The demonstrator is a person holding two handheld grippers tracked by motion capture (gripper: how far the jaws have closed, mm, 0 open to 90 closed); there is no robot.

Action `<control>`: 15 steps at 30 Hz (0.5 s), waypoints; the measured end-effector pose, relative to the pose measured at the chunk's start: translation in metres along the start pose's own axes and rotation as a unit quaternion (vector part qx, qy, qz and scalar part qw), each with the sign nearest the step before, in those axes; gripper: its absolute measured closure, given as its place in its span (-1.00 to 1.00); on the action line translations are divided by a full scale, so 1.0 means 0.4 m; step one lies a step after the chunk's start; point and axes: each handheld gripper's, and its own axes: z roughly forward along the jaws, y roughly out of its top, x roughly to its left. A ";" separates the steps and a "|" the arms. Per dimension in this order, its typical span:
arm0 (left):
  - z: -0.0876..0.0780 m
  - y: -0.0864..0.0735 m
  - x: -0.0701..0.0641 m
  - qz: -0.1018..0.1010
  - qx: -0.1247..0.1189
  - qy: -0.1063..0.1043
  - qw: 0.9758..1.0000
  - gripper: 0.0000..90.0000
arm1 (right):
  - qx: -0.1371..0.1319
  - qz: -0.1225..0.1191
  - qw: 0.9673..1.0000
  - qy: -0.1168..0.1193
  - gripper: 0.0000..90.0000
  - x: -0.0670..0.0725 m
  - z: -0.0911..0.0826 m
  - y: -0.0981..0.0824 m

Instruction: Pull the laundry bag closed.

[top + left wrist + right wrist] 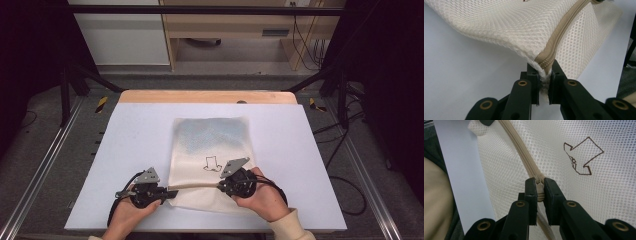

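A cream mesh laundry bag with a tan zip lies flat on the white worktop, its zip edge turned toward the person and slightly raised off the surface. The left claw is pinched on the bag's corner where the tan zip tape ends, jaws pressed against the fabric; in the high view this left claw sits at the bag's near left corner. That hold appears intended as an anchor, keeping the zip line taut so it does not bunch. The right claw is closed on the small zip slider, with the zip's teeth running away from it toward the other claw; from above the right claw sits partway along the raised edge. The two holds are well apart along the same seam, which suits drawing the slider along a tensioned zip. A brown outlined arrow-like mark is printed on the mesh just beside the slider. Judgement: the grip is set and the slide is not yet carried through; whether the zip is being opened or closed cannot be told.
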 end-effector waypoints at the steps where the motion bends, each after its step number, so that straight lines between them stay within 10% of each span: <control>1: 0.000 0.000 0.000 -0.001 0.000 -0.001 1.000 0.82 | 0.000 0.000 1.000 0.000 0.82 0.000 0.000 -0.001; 15: -0.002 -0.001 0.003 -0.004 -0.002 0.002 1.000 0.82 | -0.006 0.019 1.000 -0.017 0.82 -0.019 -0.035 -0.037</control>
